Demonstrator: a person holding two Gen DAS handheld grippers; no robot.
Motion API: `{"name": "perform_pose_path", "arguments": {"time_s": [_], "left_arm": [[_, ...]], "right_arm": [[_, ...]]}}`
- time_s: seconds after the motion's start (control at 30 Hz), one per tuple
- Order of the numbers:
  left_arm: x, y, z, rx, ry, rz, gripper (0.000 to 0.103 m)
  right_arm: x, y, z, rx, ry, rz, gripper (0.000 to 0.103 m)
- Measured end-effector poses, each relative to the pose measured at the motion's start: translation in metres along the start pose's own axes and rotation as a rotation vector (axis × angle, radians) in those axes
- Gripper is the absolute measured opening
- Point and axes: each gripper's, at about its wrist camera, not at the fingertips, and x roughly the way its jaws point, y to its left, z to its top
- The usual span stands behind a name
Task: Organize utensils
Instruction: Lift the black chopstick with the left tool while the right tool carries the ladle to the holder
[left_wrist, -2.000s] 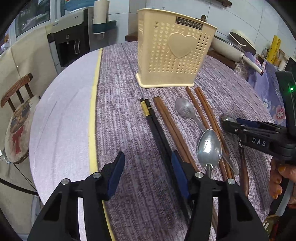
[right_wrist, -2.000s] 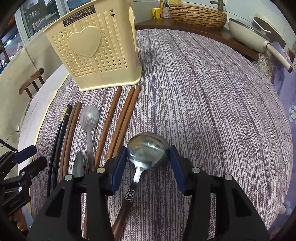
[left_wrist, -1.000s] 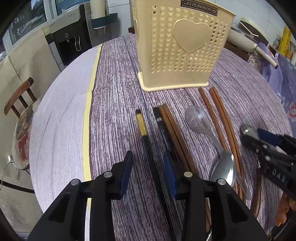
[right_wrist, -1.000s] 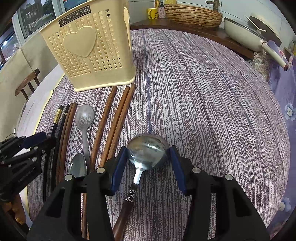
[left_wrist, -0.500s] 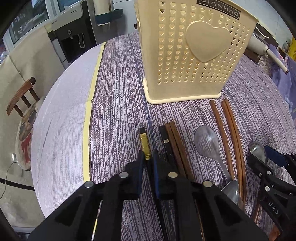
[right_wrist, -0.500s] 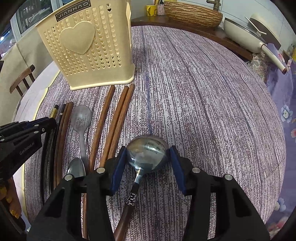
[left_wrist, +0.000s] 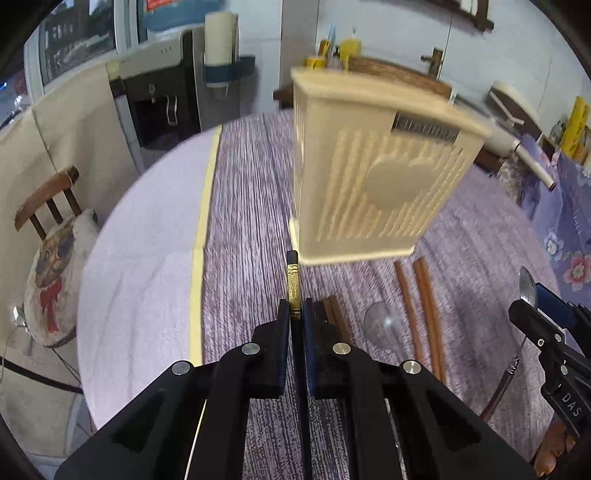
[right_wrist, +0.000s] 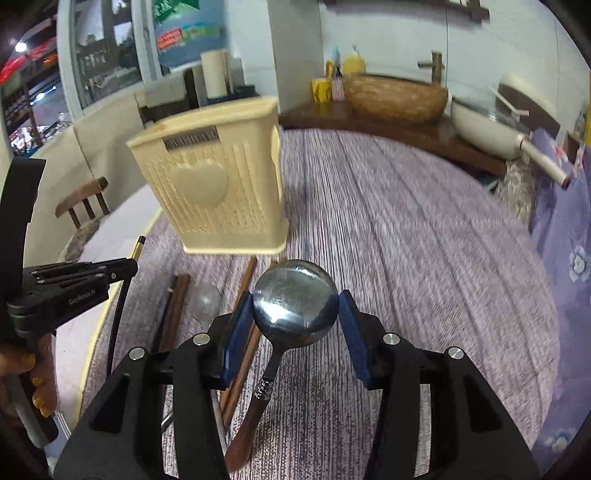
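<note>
Since the earlier frames both grippers have risen off the purple striped table. Left gripper jaws clenched on the black gold-banded chopstick; right gripper jaws grasping the round steel spoon. Cream perforated plastic utensil basket stands ahead of both jaws; bare table right of the right jaws.

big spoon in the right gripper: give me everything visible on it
The big spoon has a round, shiny steel bowl, a thin dark neck, a small metal collar and a reddish-brown handle that looks wooden. The right gripper clamps the bowl by its edges between its blue-padded fingers; the handle hangs down toward the camera. It appears lifted off the purple tablecloth, in front of the cream utensil holder, touching nothing else.
</note>
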Motion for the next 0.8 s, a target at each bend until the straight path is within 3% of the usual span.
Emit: {"name": "perform_pose_path", "arguments": {"time_s": [0.33,0.8], "left_arm": [[-0.047,0.003,0.014,0.003,-0.159,-0.029,0.008],[-0.076,0.016,0.022,-0.009,-0.229,-0.080,0.008]], "right_arm": [[-0.043,0.012,0.007,-0.115,-0.086,-0.016,0.048],[-0.059,0.011,0.025,-0.140,-0.112,-0.012,0.047]]}}
